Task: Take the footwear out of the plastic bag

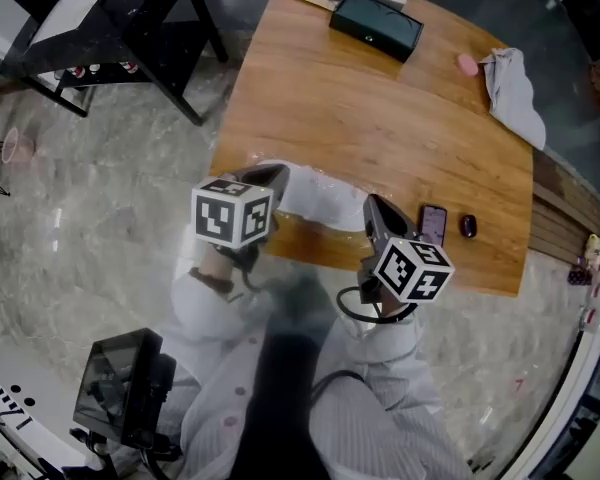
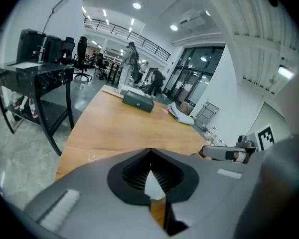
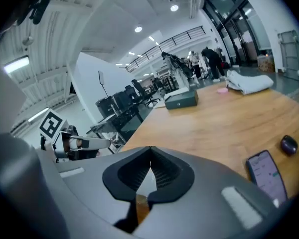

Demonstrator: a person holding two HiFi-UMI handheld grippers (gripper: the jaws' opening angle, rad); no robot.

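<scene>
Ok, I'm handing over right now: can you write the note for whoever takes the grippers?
Plastic bag: on the table's near edge, with what looks like white footwear inside.
Left gripper: shut, empty, at the bag's left end.
Right gripper: shut, empty, at its right end.
Done: nothing; footwear not out yet.
Left: grip the bag, open it, pull the footwear out.

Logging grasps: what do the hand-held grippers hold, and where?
Cannot tell: both shut, left hand-held gripper and right hand-held gripper at opposite ends of the plastic bag.
</scene>
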